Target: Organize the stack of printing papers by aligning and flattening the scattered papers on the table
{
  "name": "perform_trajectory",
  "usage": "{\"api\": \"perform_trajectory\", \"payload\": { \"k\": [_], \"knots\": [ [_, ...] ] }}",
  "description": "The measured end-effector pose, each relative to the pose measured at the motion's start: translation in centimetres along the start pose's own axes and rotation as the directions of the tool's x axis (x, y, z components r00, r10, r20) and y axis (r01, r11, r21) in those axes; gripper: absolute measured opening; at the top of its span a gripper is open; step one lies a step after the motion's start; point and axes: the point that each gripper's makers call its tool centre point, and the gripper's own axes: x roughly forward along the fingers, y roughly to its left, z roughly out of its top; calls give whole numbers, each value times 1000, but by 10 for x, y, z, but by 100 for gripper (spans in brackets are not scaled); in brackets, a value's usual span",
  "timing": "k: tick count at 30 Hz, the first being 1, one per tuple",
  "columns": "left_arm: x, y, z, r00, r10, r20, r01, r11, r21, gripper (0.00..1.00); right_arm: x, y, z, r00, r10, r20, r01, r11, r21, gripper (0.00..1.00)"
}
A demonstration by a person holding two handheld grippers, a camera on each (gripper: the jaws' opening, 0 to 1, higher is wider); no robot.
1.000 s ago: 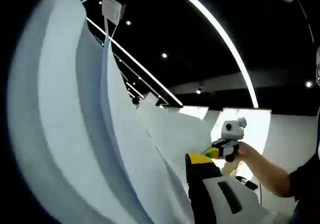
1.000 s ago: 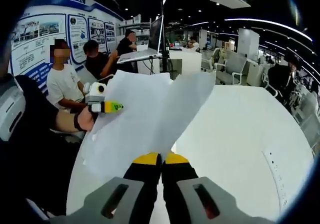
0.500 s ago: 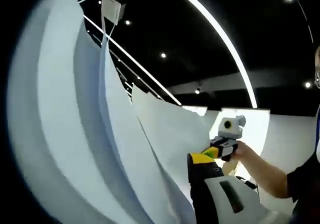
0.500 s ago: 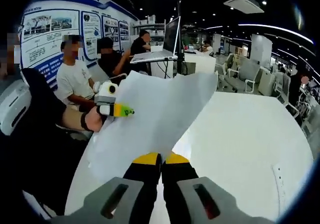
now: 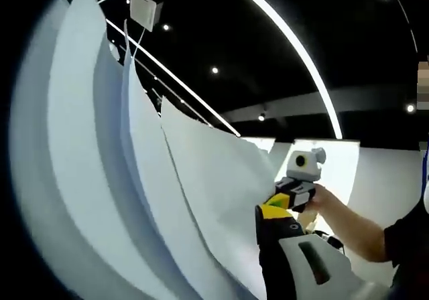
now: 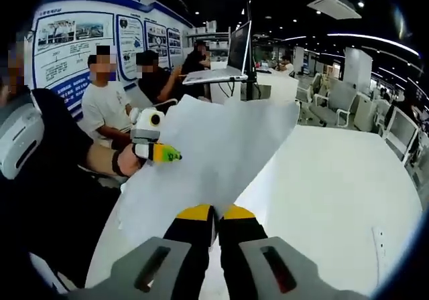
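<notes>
While both my tongs are gripping the papers (image 6: pixel 214 153) closed, right tongs (image 6: pixel 214 213) and left tongs (image 6: pixel 175 155), I am holding the fanned sheets above the table (image 6: pixel 322 179); aligning and flattening seem unfinished.

Long strips of white light (image 5: pixel 295 52) are running across a dark ceiling, with small round spotlights (image 5: pixel 214 70) glowing between them. A ceiling air unit (image 6: pixel 333 4) is hanging overhead on the far side. Along one wall, blue-and-white display boards (image 6: pixel 87 35) are standing in a row. Several people (image 6: pixel 107 102) are sitting beside them, close to a monitor (image 6: pixel 241 42) on a stand. A large white table (image 6: pixel 335 193) is stretching across the room, and grey office chairs (image 6: pixel 338 102) are waiting at desks beyond it.
</notes>
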Motion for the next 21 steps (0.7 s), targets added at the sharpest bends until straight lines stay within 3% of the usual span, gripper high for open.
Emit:
{"api": "perform_trajectory", "payload": {
  "k": [12, 21],
  "knots": [
    [1, 2, -3, 1000, 16, -17, -16, 1000, 18, 34, 13, 5, 9, 1000, 12, -4, -12, 1000, -16, 0],
    [0, 3, 0, 1000, 14, 2, -14, 1000, -8, 33, 18, 10, 14, 999, 40, 21, -41, 999, 12, 0]
  ]
}}
